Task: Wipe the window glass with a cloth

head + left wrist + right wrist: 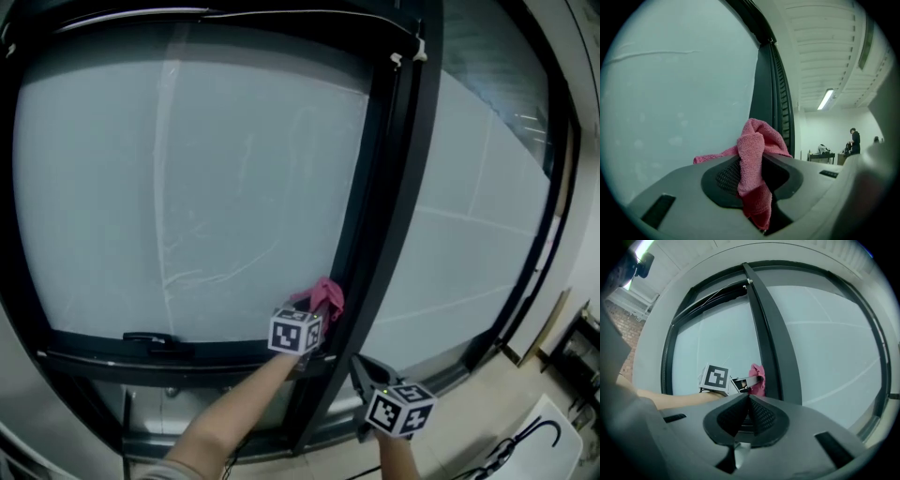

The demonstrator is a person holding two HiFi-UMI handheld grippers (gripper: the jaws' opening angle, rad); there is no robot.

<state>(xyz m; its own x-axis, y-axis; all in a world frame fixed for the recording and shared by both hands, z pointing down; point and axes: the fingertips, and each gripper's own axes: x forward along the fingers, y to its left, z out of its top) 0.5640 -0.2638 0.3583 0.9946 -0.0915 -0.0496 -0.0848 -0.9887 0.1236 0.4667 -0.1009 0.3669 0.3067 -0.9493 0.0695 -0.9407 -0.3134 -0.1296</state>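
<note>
Two jaws of the left hand-held gripper (pixel 752 174) pinch a pink cloth (pixel 758 139), held at the window glass (pixel 187 187) ahead, beside the dark frame post (pixel 377 216). Below it, the right hand-held gripper (pixel 749 411) is pressed together, empty.

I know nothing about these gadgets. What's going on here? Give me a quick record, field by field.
Setting: large window glass in a dark frame
Left gripper: shut on a pink cloth, held at the pane's lower right corner, beside the frame's upright
Right gripper: shut, empty, held lower and back from the glass
Glass condition: faint streak visible
Contact: can't tell whether the cloth touches the glass
</note>
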